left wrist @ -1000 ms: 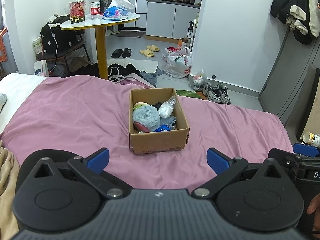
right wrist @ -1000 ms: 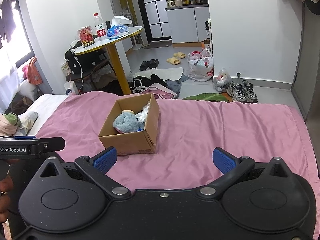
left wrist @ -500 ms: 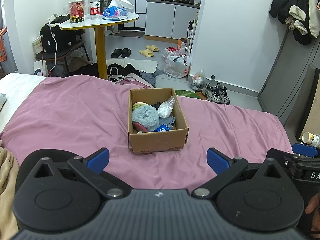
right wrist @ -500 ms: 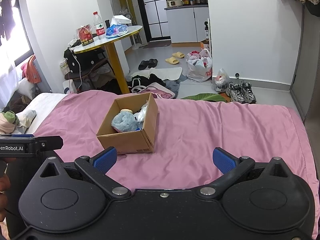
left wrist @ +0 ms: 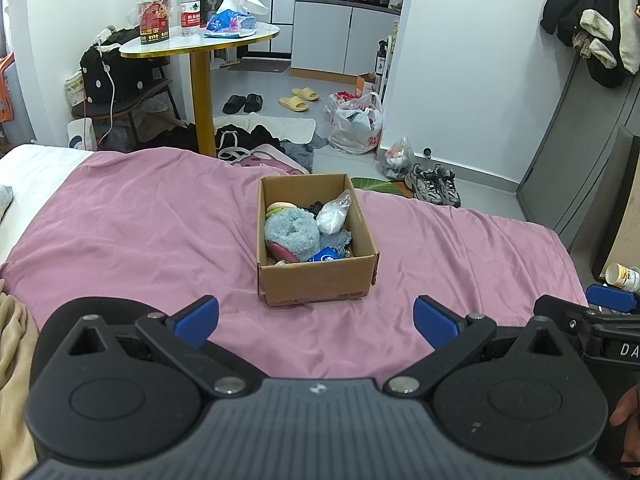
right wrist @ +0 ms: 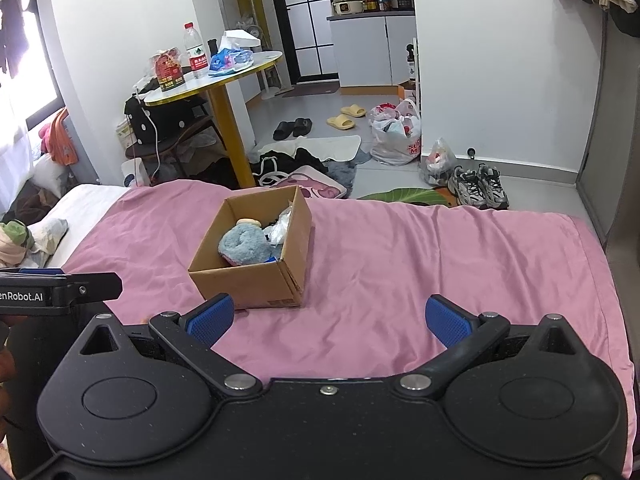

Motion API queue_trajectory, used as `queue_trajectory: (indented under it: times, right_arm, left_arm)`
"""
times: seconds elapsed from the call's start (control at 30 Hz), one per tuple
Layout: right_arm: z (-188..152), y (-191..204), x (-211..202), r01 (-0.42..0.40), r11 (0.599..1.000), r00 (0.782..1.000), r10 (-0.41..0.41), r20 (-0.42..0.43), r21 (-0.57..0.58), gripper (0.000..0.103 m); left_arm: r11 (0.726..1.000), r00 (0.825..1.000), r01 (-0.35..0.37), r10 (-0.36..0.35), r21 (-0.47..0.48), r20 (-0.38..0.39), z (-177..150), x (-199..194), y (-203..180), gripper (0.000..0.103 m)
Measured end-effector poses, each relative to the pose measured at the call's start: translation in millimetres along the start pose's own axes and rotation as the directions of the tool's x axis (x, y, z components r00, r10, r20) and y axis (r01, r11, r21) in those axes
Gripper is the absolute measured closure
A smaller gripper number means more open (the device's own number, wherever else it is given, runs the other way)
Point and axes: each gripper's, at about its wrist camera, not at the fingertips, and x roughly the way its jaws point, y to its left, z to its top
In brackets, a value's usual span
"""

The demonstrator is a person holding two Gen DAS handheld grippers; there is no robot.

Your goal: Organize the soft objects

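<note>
An open cardboard box [left wrist: 320, 284] [right wrist: 248, 286] stands on the pink bed cover [left wrist: 132, 232] [right wrist: 440, 248]. Inside lie a fluffy blue slipper [left wrist: 290, 234] [right wrist: 242, 244], a clear plastic bag [left wrist: 334, 214] [right wrist: 280, 228], a yellow-green soft item [left wrist: 278, 208] and a blue packet [left wrist: 326, 257]. My left gripper [left wrist: 316, 320] is open and empty, just in front of the box. My right gripper [right wrist: 328, 318] is open and empty, in front of the box and a little to its right.
A round yellow-legged table [left wrist: 200, 40] with a bottle and bags stands beyond the bed. Clothes, slippers, plastic bags and sneakers [left wrist: 434, 188] lie on the floor. White bedding with soft items [right wrist: 24, 236] lies at the left. A beige blanket [left wrist: 12, 344] is at my left.
Both grippers have drifted very slightly; the box sits a little lower and left in the right wrist view. Both stay open and empty.
</note>
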Motion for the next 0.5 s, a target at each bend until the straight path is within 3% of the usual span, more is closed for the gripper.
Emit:
queue_trajectory:
  times: [0.5]
  right_arm:
    - [6.0,3.6,12.8,0.036,0.999,0.999,-0.036,-0.008,-0.003,0.000]
  left_arm:
    - [1.000,1.000,0.004,-0.004,0.008,-0.015,4.2,8.3,3.3,0.000]
